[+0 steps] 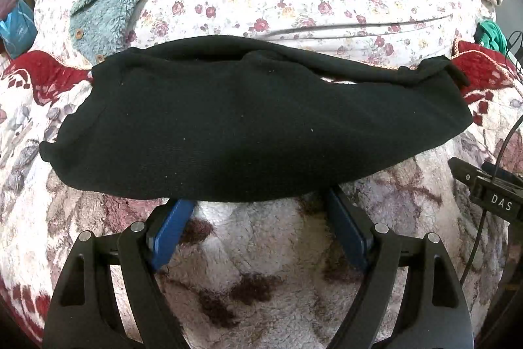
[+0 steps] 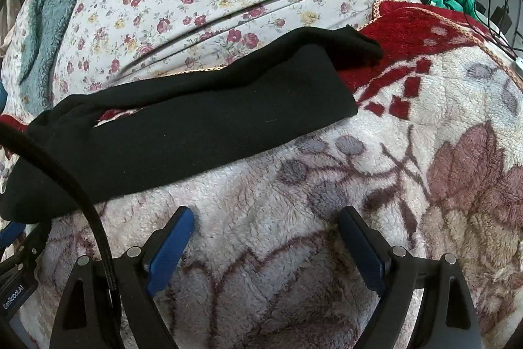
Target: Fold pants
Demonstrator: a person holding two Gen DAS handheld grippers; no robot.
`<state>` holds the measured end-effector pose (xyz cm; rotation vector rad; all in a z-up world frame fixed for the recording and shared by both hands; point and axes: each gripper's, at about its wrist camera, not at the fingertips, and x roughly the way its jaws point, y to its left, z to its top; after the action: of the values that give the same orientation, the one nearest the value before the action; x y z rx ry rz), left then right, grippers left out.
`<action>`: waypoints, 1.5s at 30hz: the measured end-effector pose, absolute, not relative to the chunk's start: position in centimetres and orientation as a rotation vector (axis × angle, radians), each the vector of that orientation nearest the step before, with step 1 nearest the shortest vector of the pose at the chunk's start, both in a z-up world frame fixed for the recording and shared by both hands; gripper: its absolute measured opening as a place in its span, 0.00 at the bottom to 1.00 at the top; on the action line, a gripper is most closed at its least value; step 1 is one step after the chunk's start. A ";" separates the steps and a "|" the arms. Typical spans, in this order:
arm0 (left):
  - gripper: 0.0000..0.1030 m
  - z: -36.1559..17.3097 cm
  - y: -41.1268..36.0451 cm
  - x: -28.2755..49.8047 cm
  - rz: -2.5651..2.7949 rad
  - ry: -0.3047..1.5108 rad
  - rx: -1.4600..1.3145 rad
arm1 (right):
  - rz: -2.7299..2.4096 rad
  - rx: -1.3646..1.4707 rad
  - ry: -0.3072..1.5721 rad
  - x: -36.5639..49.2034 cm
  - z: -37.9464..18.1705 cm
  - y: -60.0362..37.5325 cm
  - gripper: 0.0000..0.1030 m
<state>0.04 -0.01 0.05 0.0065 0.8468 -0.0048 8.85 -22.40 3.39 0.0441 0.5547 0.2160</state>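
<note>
Pants (image 1: pixel 248 120) look soft, light knit (limp, likely to sag); take each end's edge, since both tongs (image 1: pixel 258 211) (image 2: pixel 266 231) hang released, empty.

Ahead of my left gripper (image 1: pixel 258 205), black pants (image 1: pixel 255 123) block full width. Ahead of my right gripper (image 2: pixel 266 219), open fleece blanket (image 2: pixel 376 172); pants (image 2: pixel 183 126) ahead-left. Black cable (image 2: pixel 65 179) crosses left of it.
</note>
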 end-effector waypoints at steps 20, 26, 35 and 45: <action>0.80 4.9 5.8 -2.7 -0.035 0.875 -0.081 | 0.344 0.120 0.661 8.0 5.0 -24.0 0.86; 0.79 3.9 12.8 -2.9 0.024 0.882 -0.346 | 0.592 0.352 0.619 6.8 4.9 -25.2 0.84; 0.79 1.6 16.8 -0.2 0.125 0.851 -0.584 | 0.657 0.437 0.640 10.6 4.9 -24.1 0.84; 0.53 1.4 15.5 4.8 0.182 0.857 -0.529 | 0.636 0.497 0.601 14.7 5.1 -24.0 0.45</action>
<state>4.80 15.48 1.41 -0.5292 0.8569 0.1822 14.70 -24.02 5.09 0.4967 0.6009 0.6360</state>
